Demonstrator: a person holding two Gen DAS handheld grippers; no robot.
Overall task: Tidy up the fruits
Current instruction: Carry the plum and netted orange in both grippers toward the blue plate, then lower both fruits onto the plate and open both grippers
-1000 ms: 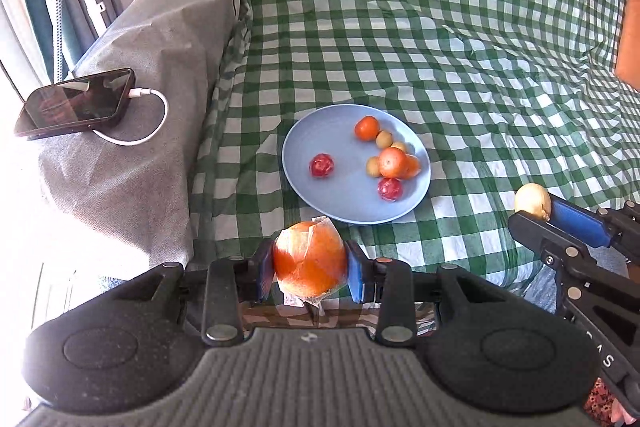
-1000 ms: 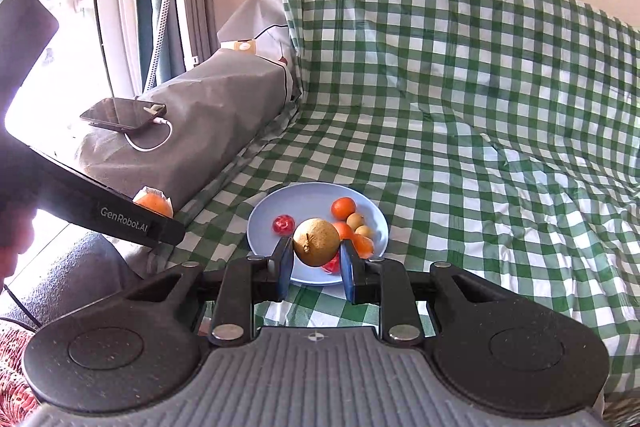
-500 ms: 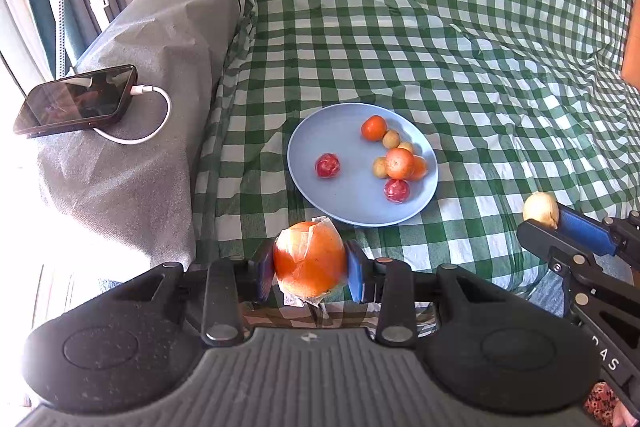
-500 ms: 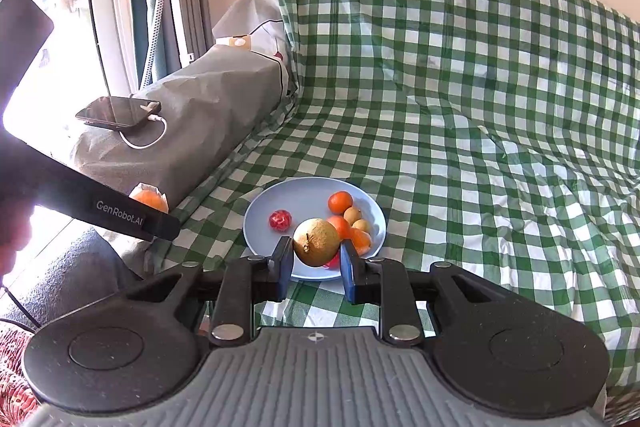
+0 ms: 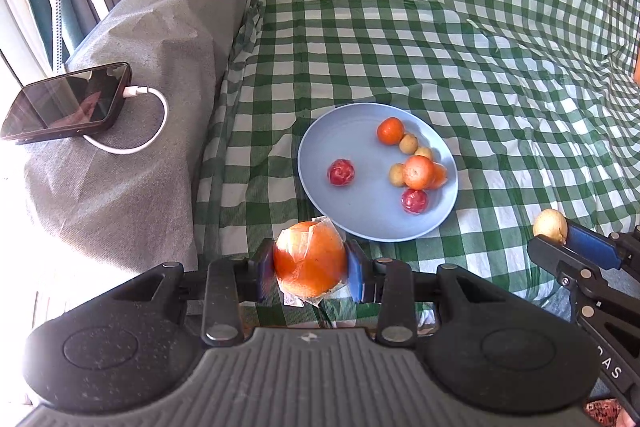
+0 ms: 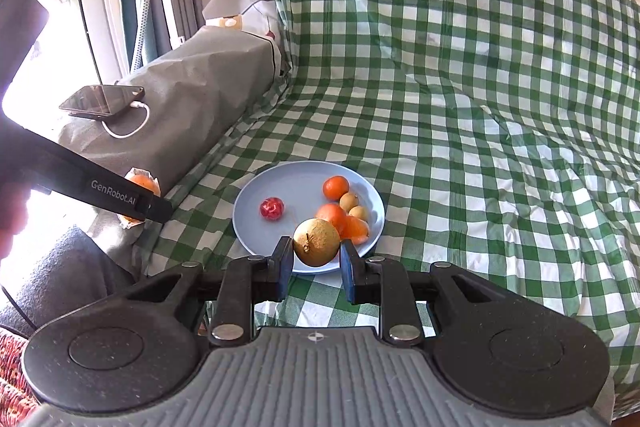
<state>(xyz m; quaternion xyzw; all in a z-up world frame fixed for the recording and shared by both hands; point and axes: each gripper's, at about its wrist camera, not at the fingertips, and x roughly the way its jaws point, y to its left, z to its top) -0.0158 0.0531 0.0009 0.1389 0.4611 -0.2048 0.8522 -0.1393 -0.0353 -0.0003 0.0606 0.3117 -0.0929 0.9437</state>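
one blue plate (image 5: 360, 211) is laid on the green checked cloth (image 5: 480, 47); on it are counted three orange fruits, three small tan fruits and two red fruits; one wrapped orange (image 5: 310, 264) is clamped in the left gripper (image 5: 310, 269); one brown pear (image 6: 316, 242) is clamped in the right gripper (image 6: 316, 263); "genrobot.ai" is read on the left gripper's side; one phone (image 5: 68, 106) is plugged into a white cable (image 5: 140, 131).

The cloth (image 5: 460, 27) is green-and-white check. The plate (image 5: 360, 211) is pale blue, bearing orange, red and yellow-tan fruits. The wrapped orange (image 5: 310, 269) is deep orange; the pear (image 6: 316, 242) golden-brown. The phone (image 5: 68, 107) is black, its cable (image 5: 152, 131) white, on grey fabric (image 5: 132, 167).
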